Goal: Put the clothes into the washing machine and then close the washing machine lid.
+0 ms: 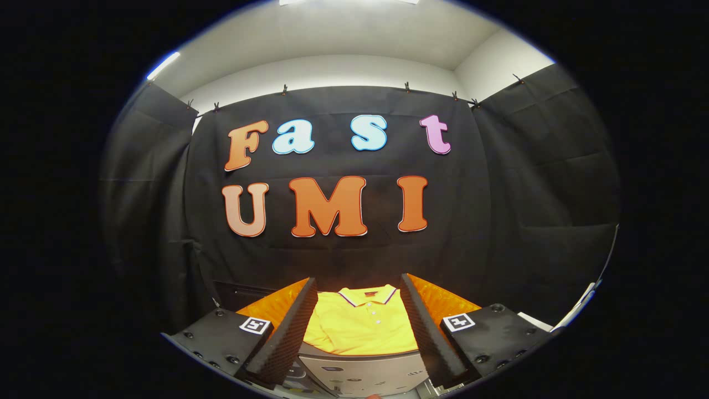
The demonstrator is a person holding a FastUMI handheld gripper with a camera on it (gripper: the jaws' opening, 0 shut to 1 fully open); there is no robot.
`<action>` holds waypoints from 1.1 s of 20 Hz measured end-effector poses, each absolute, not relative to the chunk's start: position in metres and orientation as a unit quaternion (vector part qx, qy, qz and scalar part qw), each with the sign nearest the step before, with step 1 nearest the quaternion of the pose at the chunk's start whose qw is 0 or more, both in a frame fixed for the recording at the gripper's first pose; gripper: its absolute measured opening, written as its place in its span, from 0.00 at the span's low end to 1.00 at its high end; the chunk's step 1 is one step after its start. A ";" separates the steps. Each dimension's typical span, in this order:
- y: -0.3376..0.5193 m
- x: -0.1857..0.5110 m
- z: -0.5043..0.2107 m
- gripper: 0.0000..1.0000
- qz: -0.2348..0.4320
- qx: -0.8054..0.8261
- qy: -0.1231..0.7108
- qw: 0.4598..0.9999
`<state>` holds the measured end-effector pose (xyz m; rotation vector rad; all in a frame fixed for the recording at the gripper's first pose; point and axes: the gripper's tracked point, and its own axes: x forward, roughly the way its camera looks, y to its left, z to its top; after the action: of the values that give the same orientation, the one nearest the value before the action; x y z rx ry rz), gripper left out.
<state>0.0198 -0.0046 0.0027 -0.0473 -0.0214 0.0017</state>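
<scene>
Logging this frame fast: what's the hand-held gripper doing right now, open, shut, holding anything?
Hand-held gripper: open, holding nothing; the folded yellow shirt lies between and beyond its fingers, untouched.

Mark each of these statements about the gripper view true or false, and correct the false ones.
1. The gripper is open. True.
2. The yellow polo shirt lies folded with its collar on the far side. True.
3. Both fingers press on the shirt. False: it shows in the gap between them, unclamped.
4. The shirt is blue. False: it is yellow, with a striped collar edge.
5. The shirt rests on an orange surface. True.
6. A grey appliance top sits beyond the shirt. False: it is nearer than the shirt.
</scene>
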 end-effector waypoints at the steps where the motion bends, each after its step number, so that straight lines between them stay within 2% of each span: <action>1: -0.004 0.023 0.003 0.97 0.002 -0.022 -0.011 1.000; 10: -0.009 0.040 -0.006 0.97 0.007 -0.027 0.010 1.000; 16: -0.008 0.041 -0.028 0.98 0.014 -0.014 0.068 0.998; 22: -0.014 0.026 -0.059 0.97 0.010 -0.019 0.160 0.987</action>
<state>0.0258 -0.0143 -0.0591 -0.0376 0.3208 0.0203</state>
